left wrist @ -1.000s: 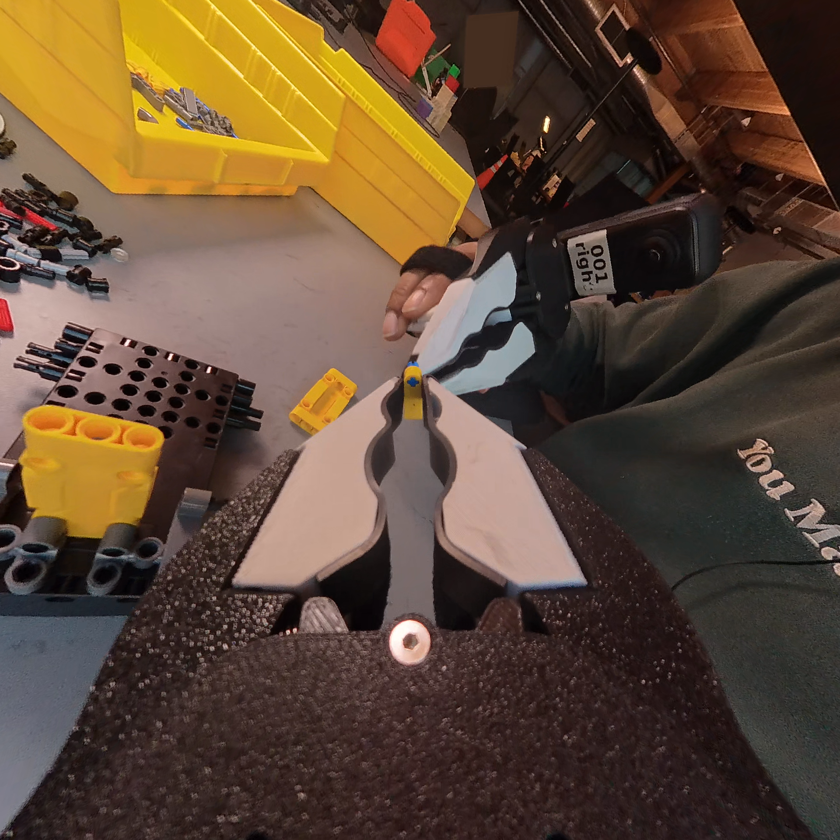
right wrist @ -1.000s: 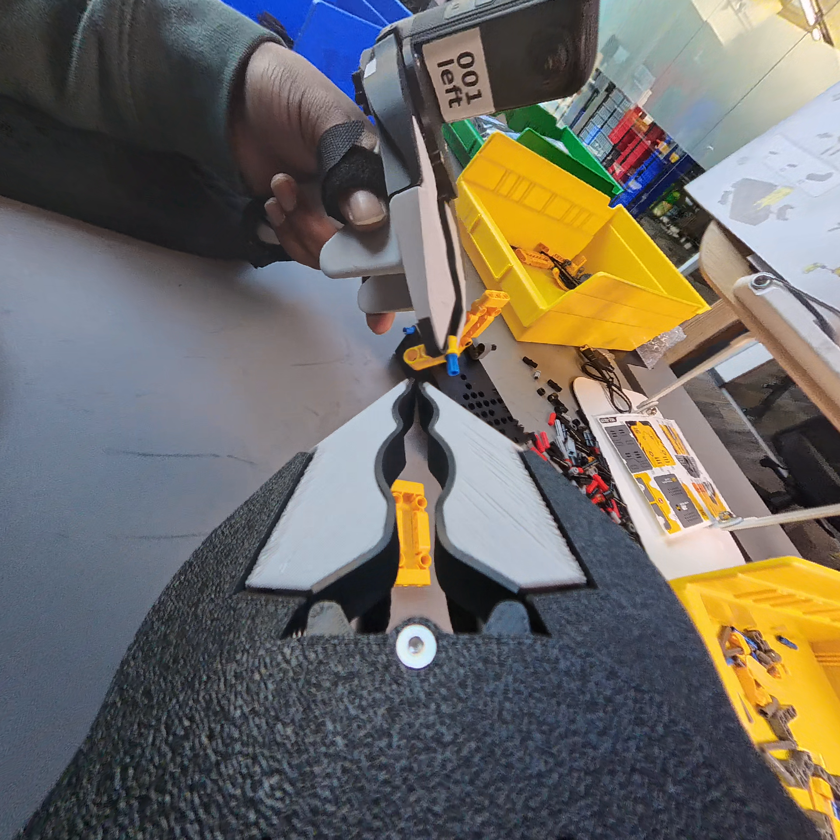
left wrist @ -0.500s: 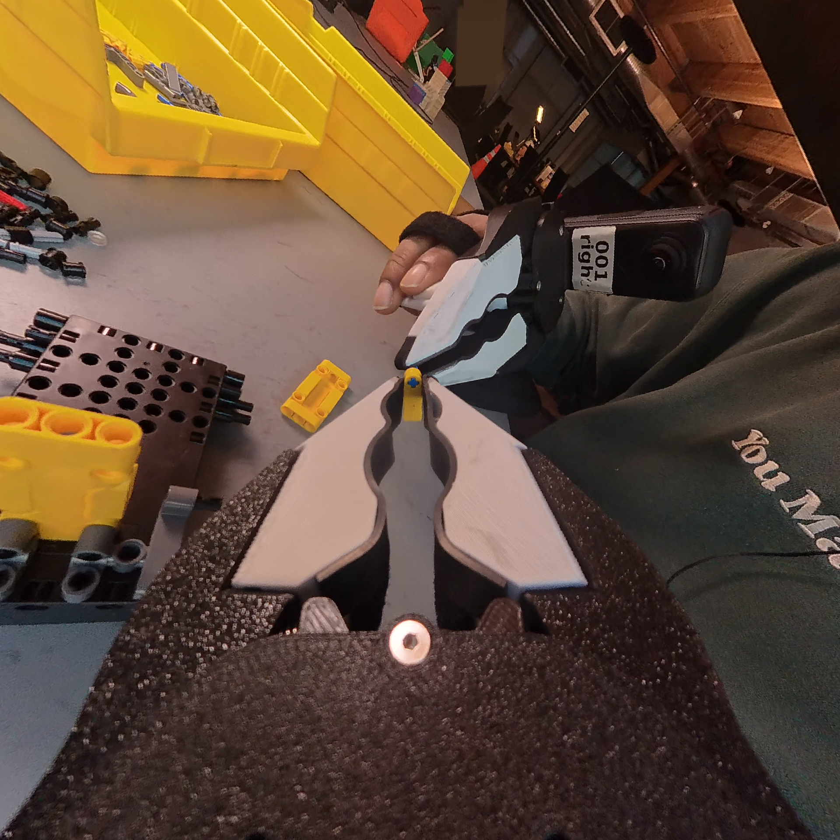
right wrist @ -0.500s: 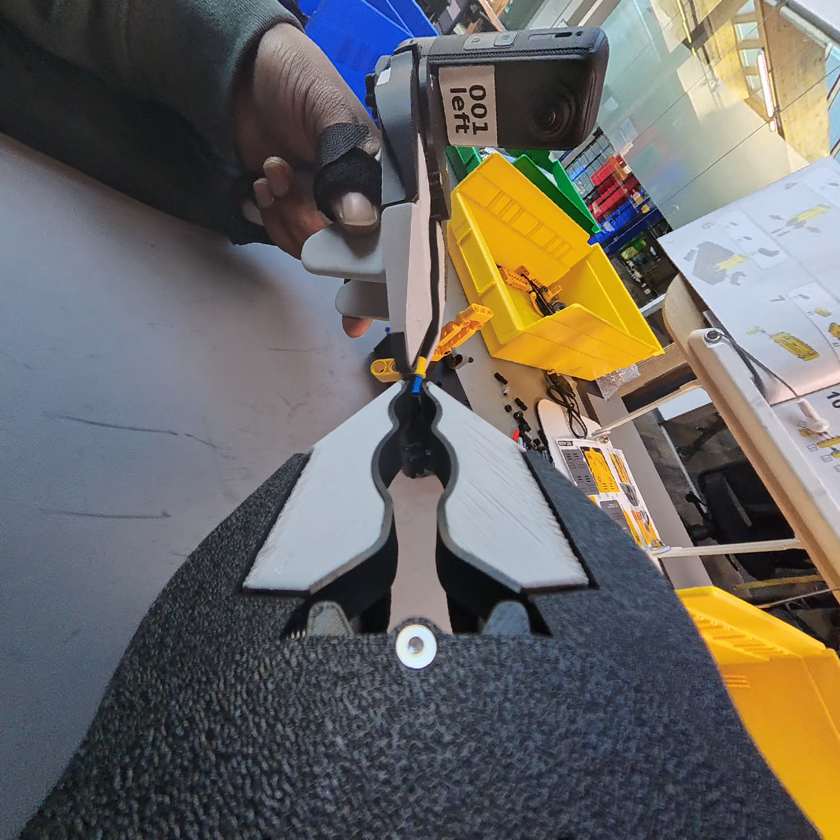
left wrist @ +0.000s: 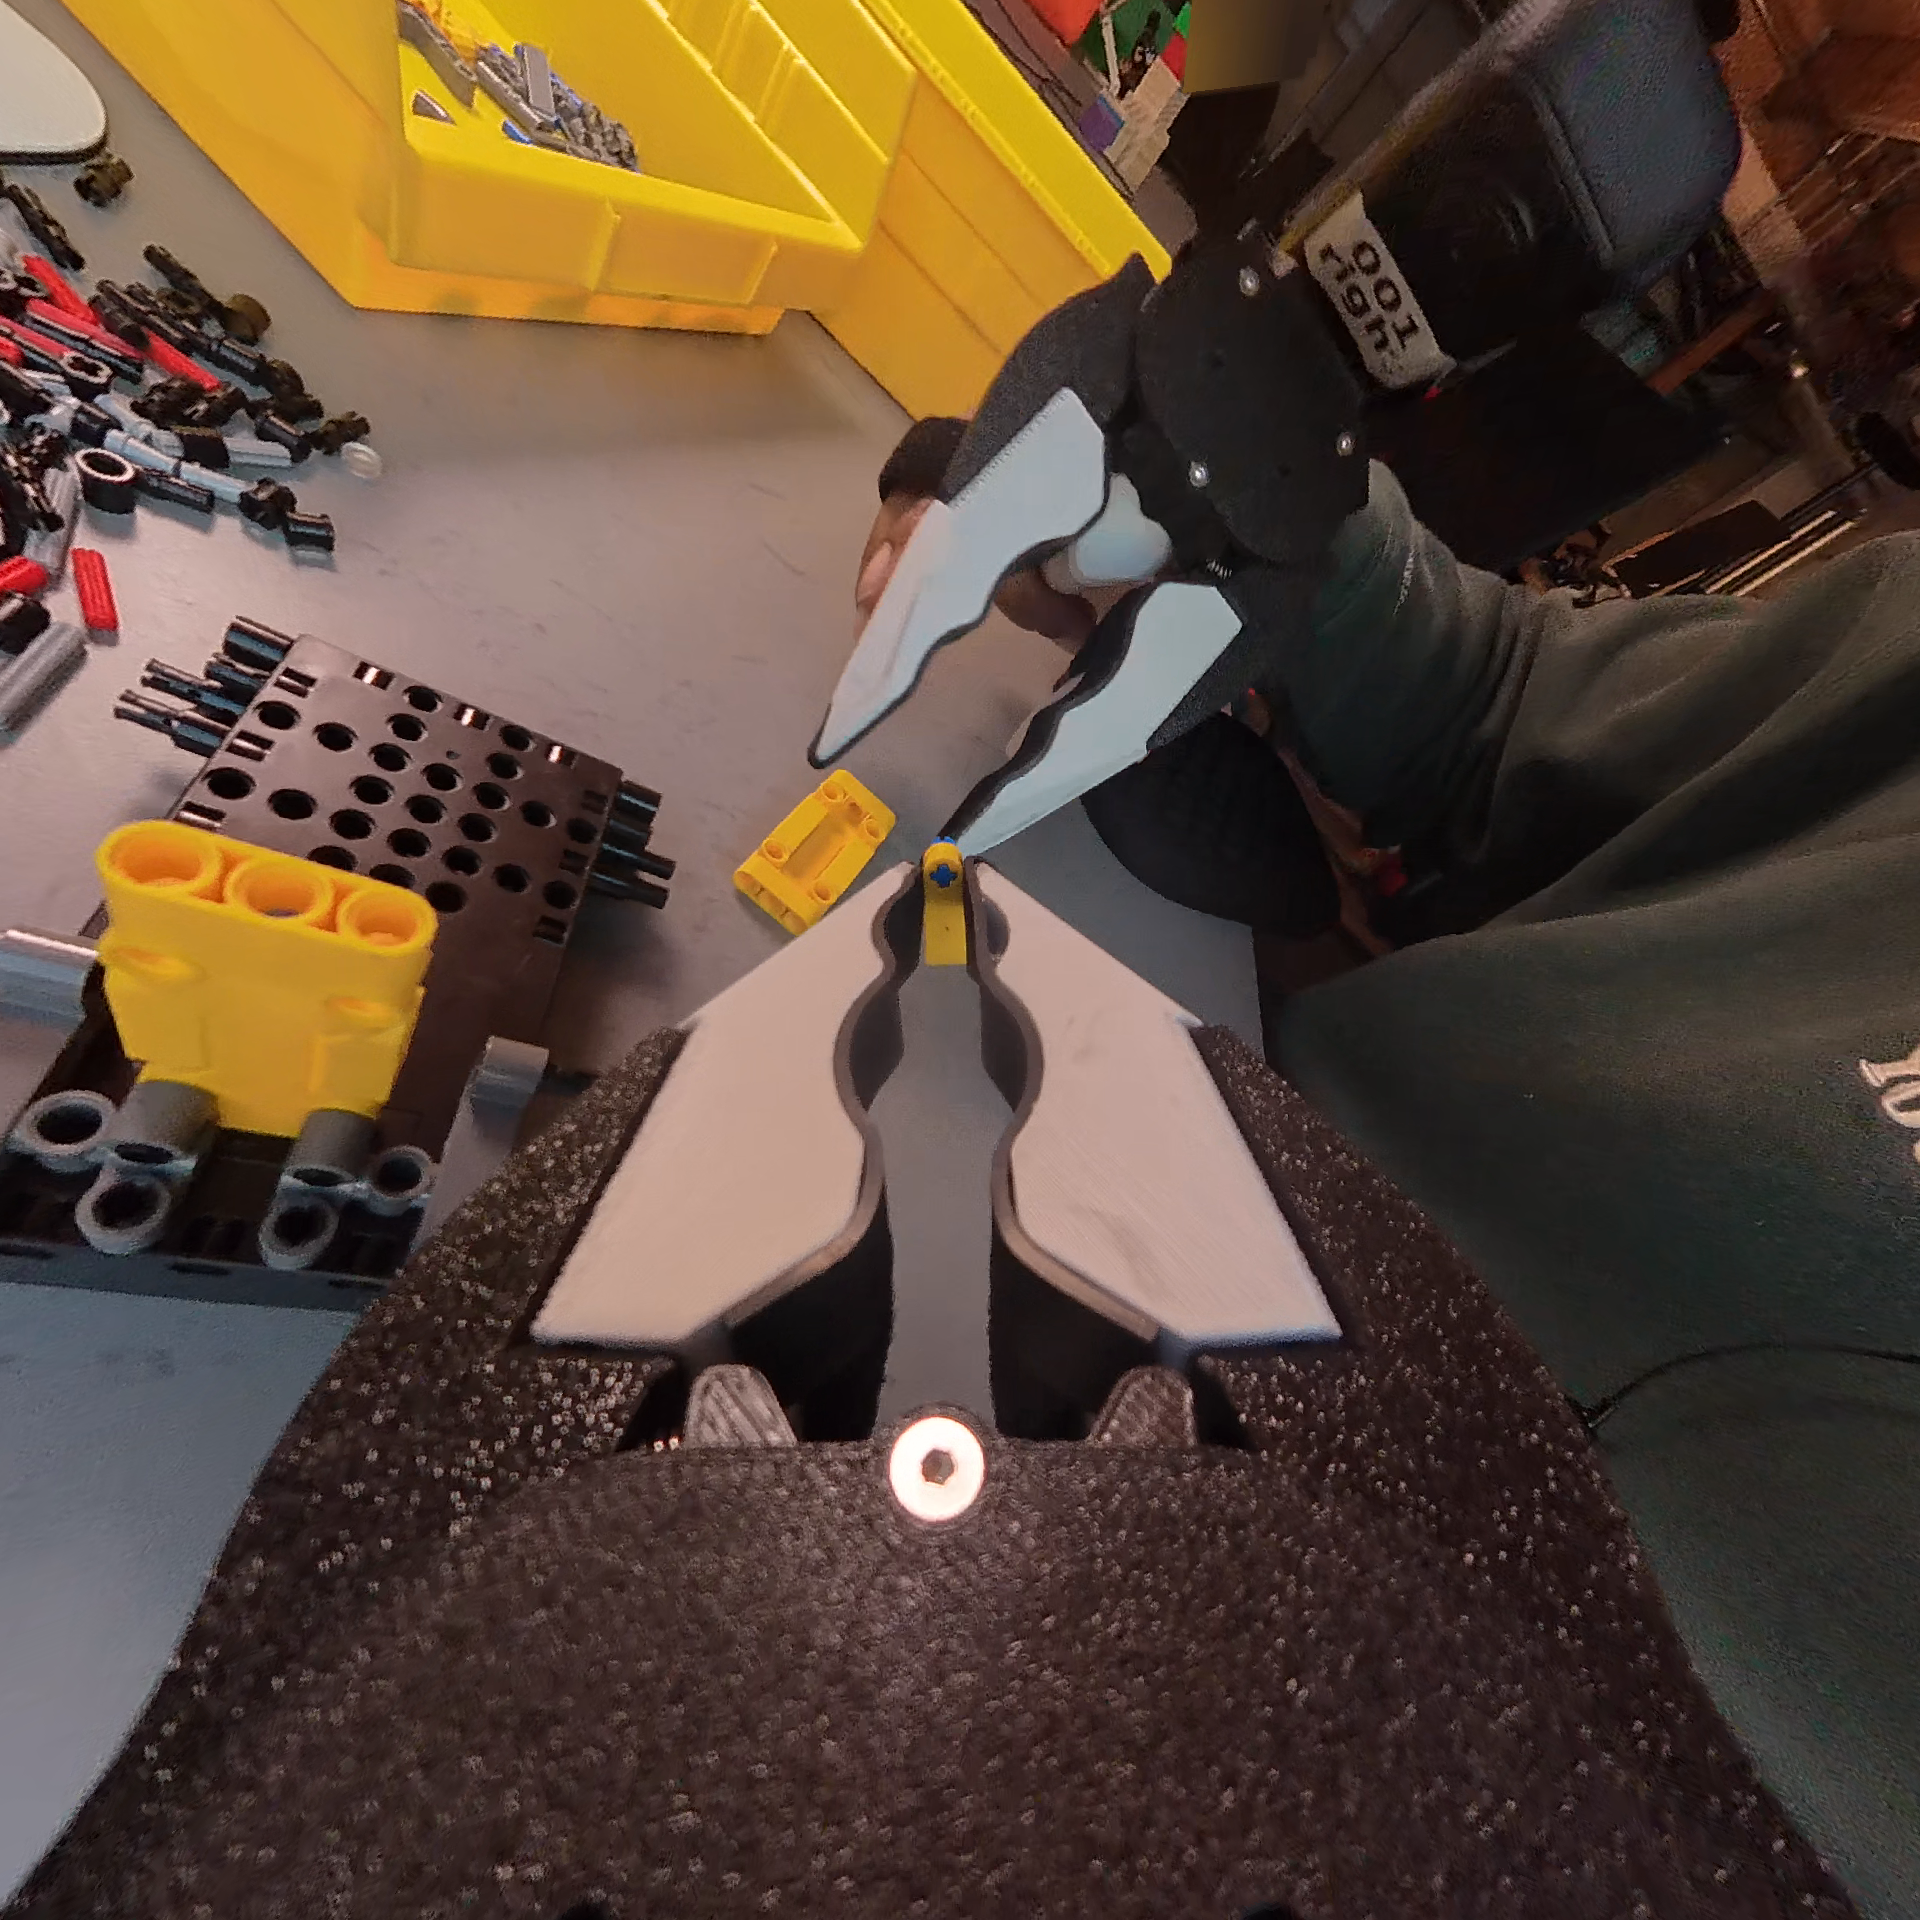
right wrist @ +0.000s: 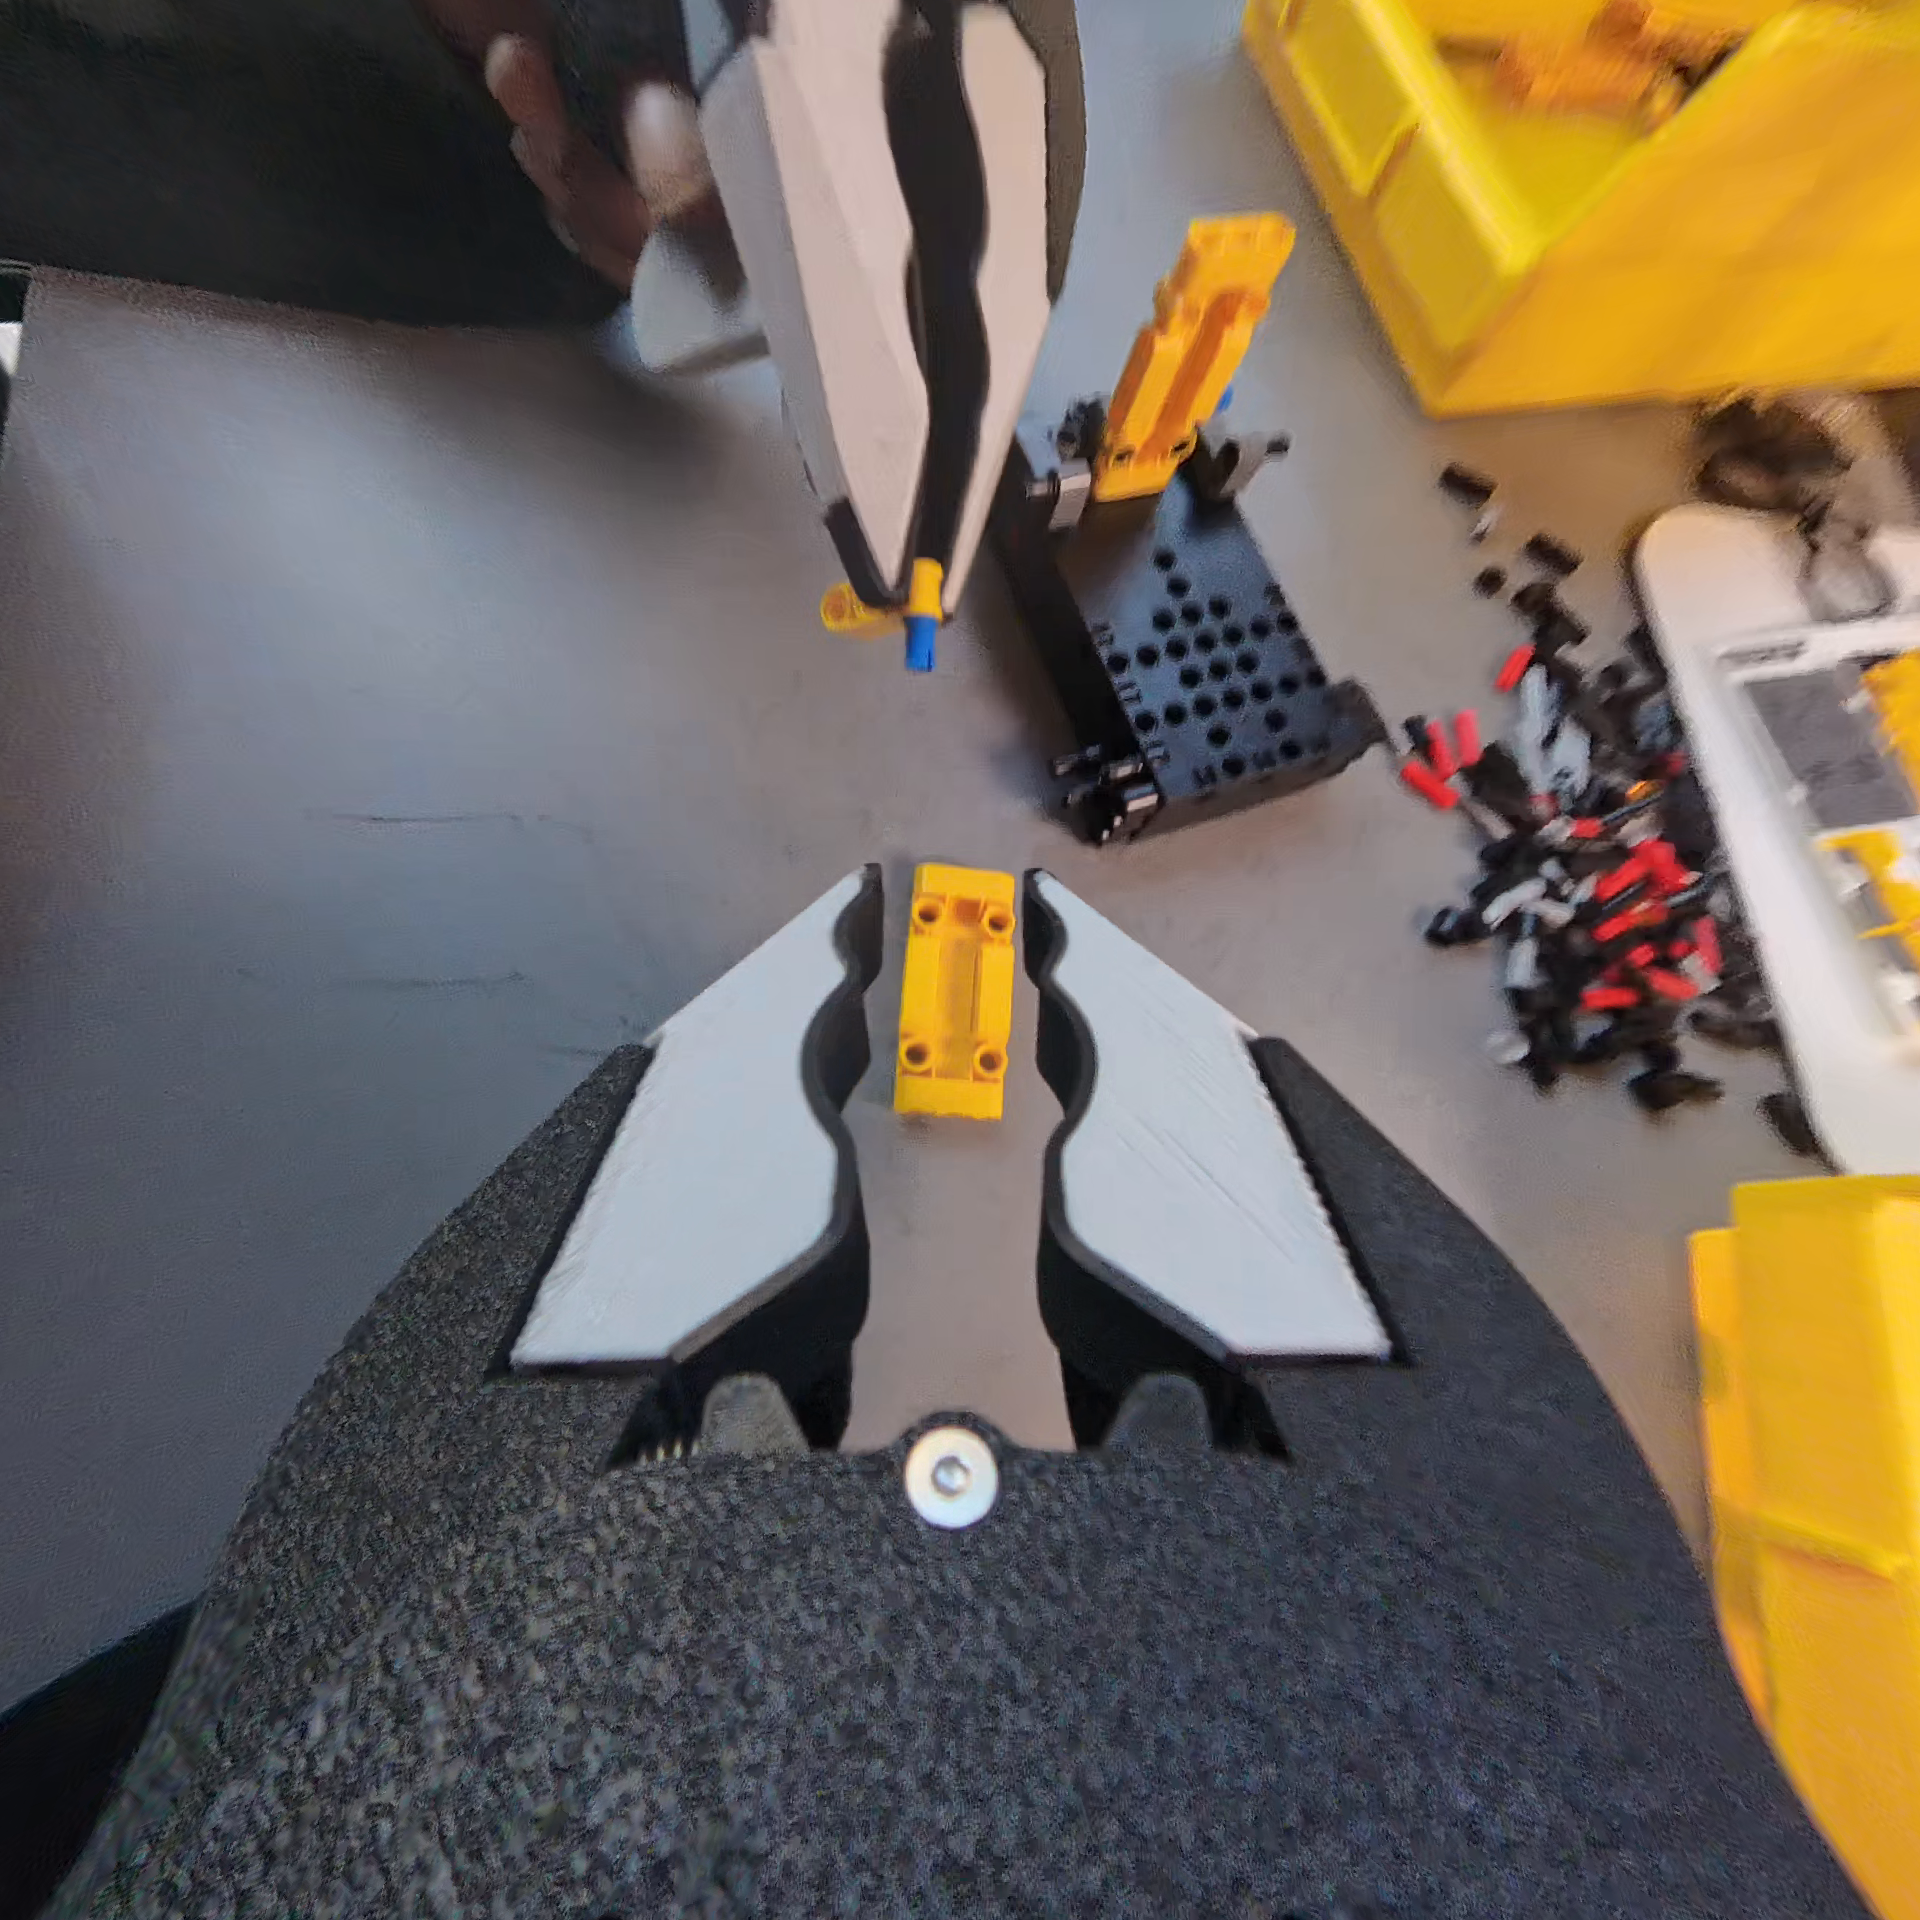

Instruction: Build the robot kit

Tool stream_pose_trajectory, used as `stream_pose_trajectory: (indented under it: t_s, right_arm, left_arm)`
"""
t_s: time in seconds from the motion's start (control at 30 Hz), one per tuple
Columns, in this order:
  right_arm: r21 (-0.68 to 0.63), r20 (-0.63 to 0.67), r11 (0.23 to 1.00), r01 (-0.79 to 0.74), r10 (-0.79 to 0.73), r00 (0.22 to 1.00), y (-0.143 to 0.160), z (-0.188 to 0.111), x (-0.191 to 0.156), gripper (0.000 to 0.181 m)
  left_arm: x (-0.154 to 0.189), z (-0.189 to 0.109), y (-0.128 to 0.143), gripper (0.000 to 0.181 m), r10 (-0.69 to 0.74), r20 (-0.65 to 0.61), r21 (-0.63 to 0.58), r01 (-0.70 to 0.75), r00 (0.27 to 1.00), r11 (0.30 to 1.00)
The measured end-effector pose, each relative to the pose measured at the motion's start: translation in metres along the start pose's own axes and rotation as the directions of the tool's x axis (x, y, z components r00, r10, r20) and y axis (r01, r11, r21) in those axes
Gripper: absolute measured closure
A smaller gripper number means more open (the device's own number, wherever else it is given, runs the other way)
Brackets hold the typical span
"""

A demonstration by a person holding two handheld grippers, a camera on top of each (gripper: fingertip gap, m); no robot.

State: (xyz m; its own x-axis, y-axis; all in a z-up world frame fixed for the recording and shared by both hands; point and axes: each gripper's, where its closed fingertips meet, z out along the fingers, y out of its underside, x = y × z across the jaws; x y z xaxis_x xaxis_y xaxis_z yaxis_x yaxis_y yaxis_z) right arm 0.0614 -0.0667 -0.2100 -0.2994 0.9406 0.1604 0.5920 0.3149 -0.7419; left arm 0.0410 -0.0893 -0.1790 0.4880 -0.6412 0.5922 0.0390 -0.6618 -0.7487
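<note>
Holding a small yellow connector (left wrist: pixel 943 920) with a blue pin (right wrist: pixel 918 642) through it, our left gripper (left wrist: pixel 943 883) is clenched on the piece at its very fingertips, above the grey counter (right wrist: pixel 416 831). Our right gripper (right wrist: pixel 954 883) is spread wide, jaws either side of a flat yellow block (right wrist: pixel 957 987) lying on the counter, not yet touching it as far as we can tell.

Risks, as we judge them: the tip-only hold on the connector is thin, so a knock could twist it loose. The right wrist view is blurred, suggesting motion, so a skewed close could push the block aside. The black perforated plate (left wrist: pixel 416 790) and loose pins (right wrist: pixel 1590 904) sit near.

Writing: white labels on both camera bodies, one (left wrist: pixel 1361 301) visible, and pale lettering on a green sleeve (left wrist: pixel 1662 1039); we leave these unread.
</note>
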Motion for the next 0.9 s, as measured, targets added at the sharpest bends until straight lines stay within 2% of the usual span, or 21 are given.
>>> stream_pose_trajectory:
  t_s: [0.07,0.17,0.23,0.3,0.33,0.5,0.6,0.67,0.77,0.9]
  right_arm:
    - [-0.092,0.073,0.992,-0.091,0.098,0.993,0.016,0.002,0.003,0.142]
    - [-0.192,0.119,0.975,-0.107,0.132,0.984,0.028,0.010,0.003,0.140]
    - [-0.259,0.124,0.964,-0.069,0.104,0.987,0.035,0.017,0.000,0.141]
    - [-0.263,0.120,0.963,-0.055,0.090,0.989,0.032,0.019,-0.002,0.155]
    - [-0.267,0.116,0.962,-0.062,0.096,0.989,0.031,0.020,-0.003,0.157]
    - [-0.175,0.042,0.985,-0.003,0.011,0.999,0.028,0.019,-0.001,0.158]
    - [0.024,-0.129,0.988,0.154,-0.150,0.980,0.002,0.012,0.011,0.158]
    - [0.101,-0.244,0.969,0.224,-0.194,0.950,-0.014,0.004,0.019,0.157]
    - [0.124,-0.344,0.936,0.329,-0.271,0.899,-0.021,0.001,0.025,0.157]
    - [0.111,-0.378,0.914,0.390,-0.324,0.867,-0.022,0.002,0.024,0.158]
  left_arm:
    - [-0.003,0.002,0.002,0.175,-0.004,0.019,-0.013,0.004,1.000,1.000]
    - [-0.007,0.003,0.005,0.175,-0.010,0.039,-0.023,0.011,0.999,1.000]
    - [-0.009,0.003,0.005,0.175,-0.021,0.044,-0.018,0.022,0.999,1.000]
    - [-0.010,0.002,0.004,0.175,-0.031,0.045,-0.009,0.032,0.998,0.999]
    - [-0.011,0.002,0.004,0.175,-0.036,0.047,-0.006,0.036,0.998,0.999]
    - [-0.014,0.004,0.005,0.175,-0.057,0.055,0.000,0.057,0.997,0.998]
    - [-0.016,0.001,0.001,0.175,-0.070,0.061,0.031,0.068,0.996,0.997]
    - [-0.017,-0.001,-0.001,0.175,-0.089,0.056,0.048,0.086,0.995,0.995]
    - [-0.019,0.000,-0.002,0.175,-0.112,0.051,0.057,0.109,0.992,0.992]
    - [-0.020,0.001,-0.001,0.174,-0.120,0.052,0.055,0.117,0.991,0.992]
